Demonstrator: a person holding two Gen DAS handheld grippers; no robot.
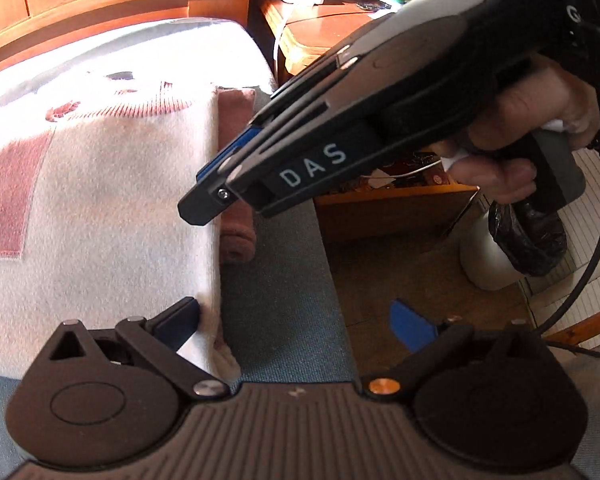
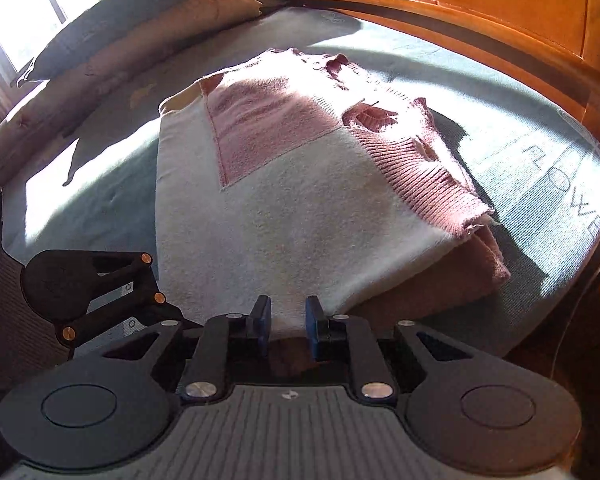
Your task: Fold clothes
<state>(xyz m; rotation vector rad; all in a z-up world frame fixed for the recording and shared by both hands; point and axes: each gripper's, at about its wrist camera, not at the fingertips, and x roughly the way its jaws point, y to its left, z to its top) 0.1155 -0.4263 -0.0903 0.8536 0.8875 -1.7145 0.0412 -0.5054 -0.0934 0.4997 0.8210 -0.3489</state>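
Seeing the folded sweater [image 2: 284,208] lying on the bed [image 2: 540,184] (pink patch up); we're spreading the left gripper [image 1: 296,320] wide beside its edge, and closing the right gripper [image 2: 288,322] on its near edge.

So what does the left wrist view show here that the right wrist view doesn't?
Only the left wrist view shows the right gripper from outside, held by a hand, plus the bedside table and the floor beside the bed. Its own left gripper has its jaws spread wide, one finger against the sweater's edge. Only the right wrist view shows the pillows and the sweater's far folded side, with the right jaws close together on the near hem. Both show the pink and white sweater on the teal bedcover and the wooden headboard.
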